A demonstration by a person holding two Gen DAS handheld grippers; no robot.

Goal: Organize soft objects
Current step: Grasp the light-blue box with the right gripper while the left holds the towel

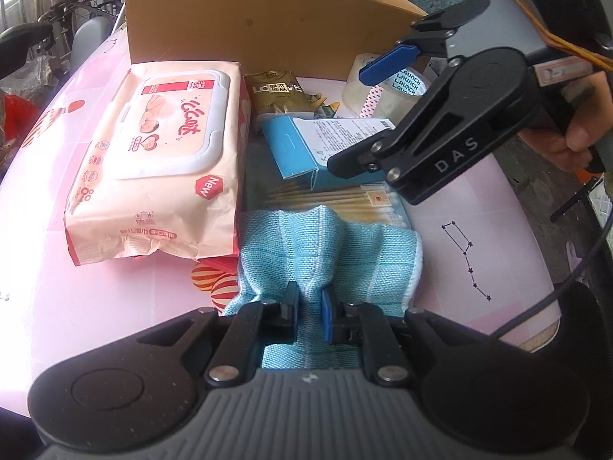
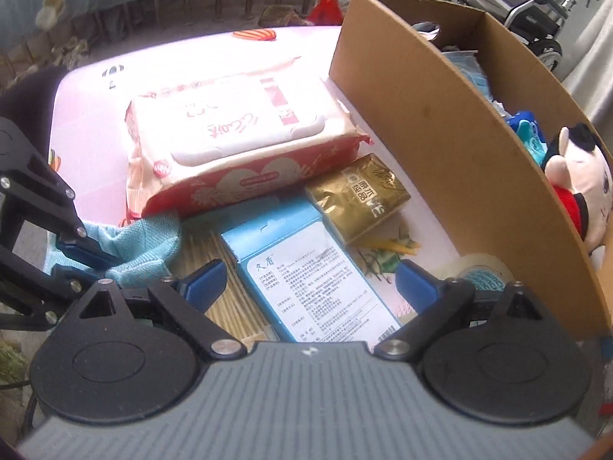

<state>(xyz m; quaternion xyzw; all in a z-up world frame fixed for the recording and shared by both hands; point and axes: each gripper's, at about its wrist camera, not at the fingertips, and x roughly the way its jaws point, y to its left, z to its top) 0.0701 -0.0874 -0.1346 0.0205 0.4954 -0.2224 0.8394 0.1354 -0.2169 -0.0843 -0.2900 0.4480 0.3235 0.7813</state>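
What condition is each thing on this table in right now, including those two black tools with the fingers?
Left gripper: shut on the blue cloth, bunching it.
Right gripper: open, above the blue box, holding nothing.
Wet wipes pack: lid closed, lying flat.
Gold packet: lying flat.
Cardboard box: open, plush toy inside.
Tape roll: lying flat.

Pink-and-white wet-wipes pack (image 1: 157, 161) flat on pink tabletop (image 1: 479, 237), left of pale-blue carton (image 1: 306, 142); gold foil pouch (image 1: 279, 94) behind carton; blue woven cloth (image 1: 345, 245) in front; brown cardboard box (image 1: 245, 23) behind all, plush doll (image 2: 578, 184) inside.
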